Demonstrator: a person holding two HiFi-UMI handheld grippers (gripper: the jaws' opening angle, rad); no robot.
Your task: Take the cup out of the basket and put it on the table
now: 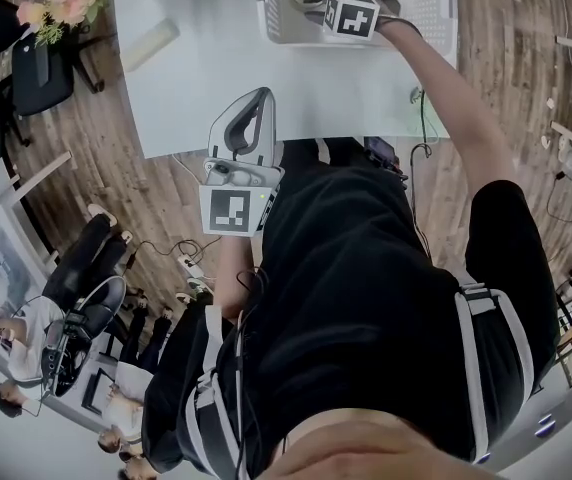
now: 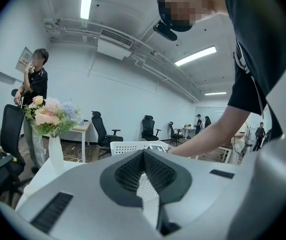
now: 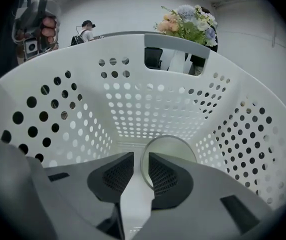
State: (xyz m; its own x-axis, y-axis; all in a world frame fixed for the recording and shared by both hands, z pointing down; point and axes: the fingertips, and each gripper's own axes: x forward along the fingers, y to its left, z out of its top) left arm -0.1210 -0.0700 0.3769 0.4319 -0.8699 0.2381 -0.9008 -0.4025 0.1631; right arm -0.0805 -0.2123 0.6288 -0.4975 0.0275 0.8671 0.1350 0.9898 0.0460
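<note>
1. White desk [image 1: 196, 68]; perforated basket [image 3: 158, 99] at its far right corner.
2. Cup [image 3: 172, 148] on basket floor; right claw [image 3: 140, 159] open, astride its rim.
3. Left claw [image 2: 144, 154] closed, empty, over desk's near edge.

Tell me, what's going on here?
A person holds tongs in each hand. The right tongs reach down into the white basket on the table, with the rim of the cup between their open jaws, not yet gripped. The left tongs hang closed and empty by the table's near edge.
</note>
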